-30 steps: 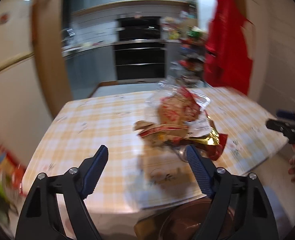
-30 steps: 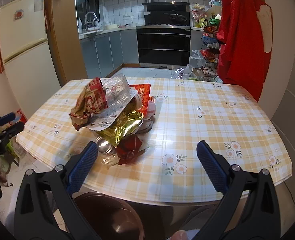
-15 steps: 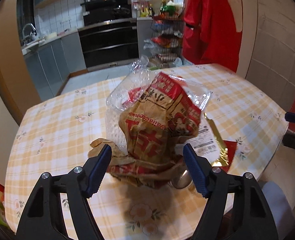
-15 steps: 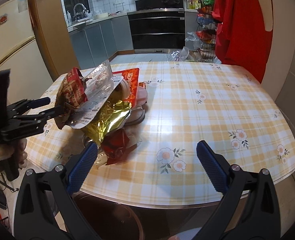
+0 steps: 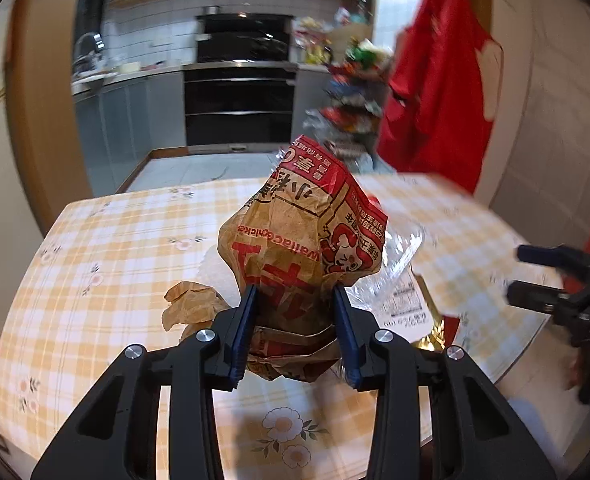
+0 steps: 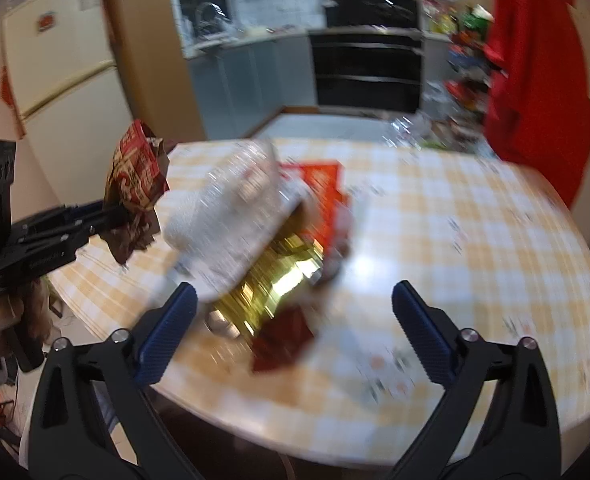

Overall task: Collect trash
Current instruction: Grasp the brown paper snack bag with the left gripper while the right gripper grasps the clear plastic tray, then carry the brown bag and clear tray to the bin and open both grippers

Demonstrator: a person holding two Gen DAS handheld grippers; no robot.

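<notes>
While left tool (image 5: pixel 295 300) clamps paper bag (image 5: pixel 295 248) | right tool (image 6: pixel 291 304) apart | fridge (image 6: pixel 55 68) right-view only

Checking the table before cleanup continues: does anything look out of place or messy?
Yes. Trash is heaped on the checked tablecloth: a gold wrapper, a clear plastic tray, red packaging. The left gripper pinches a crumpled paper bag.

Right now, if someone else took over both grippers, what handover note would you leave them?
Left gripper: jaws have just been closing, pads now pressing the crumpled paper bag.
Right gripper: open, empty, jaws just narrowed slightly, pointing at the trash pile.
On the table: clear plastic tray, gold wrapper, red packet.
Done: bag gripped.
Left: bin the bag, then collect the rest.
</notes>
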